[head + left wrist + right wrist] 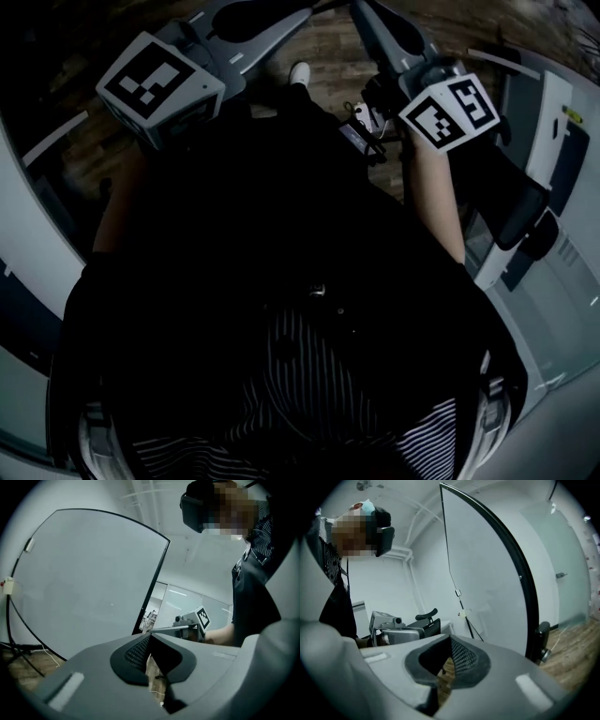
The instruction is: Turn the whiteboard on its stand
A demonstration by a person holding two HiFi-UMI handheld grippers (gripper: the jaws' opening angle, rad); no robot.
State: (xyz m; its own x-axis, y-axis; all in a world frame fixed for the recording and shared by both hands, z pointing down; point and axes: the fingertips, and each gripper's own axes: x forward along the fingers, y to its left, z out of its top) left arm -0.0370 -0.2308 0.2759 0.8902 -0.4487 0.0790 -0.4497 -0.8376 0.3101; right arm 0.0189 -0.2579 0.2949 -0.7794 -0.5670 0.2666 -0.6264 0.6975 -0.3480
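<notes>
Left gripper [150, 637]: jaws closed tip to tip, nothing between the pads. Right gripper [450, 640]: jaws likewise closed together and empty. Both are held up in front of the person's dark-clothed body, side by side and apart from each other; in the head view the left marker cube [155, 82] sits at upper left and the right marker cube [450, 111] at upper right, above a bare forearm [441, 197]. The whiteboard [93, 583] stands upright ahead of the grippers. In the left gripper view it fills the left half of the field, its dark frame edge [154, 592] running down towards a point just behind the closed jaw tips, with thin black stand legs [16, 648] showing at lower left. In the right gripper view the same board lies to the right of the jaws, its black frame curving down to a black knob [541, 641] near the wooden floor [574, 644]. Neither pair of jaws is seen in contact with the board (the exact gap cannot be judged from these views). Each gripper view shows the other gripper off to the side, level with its own jaws
</notes>
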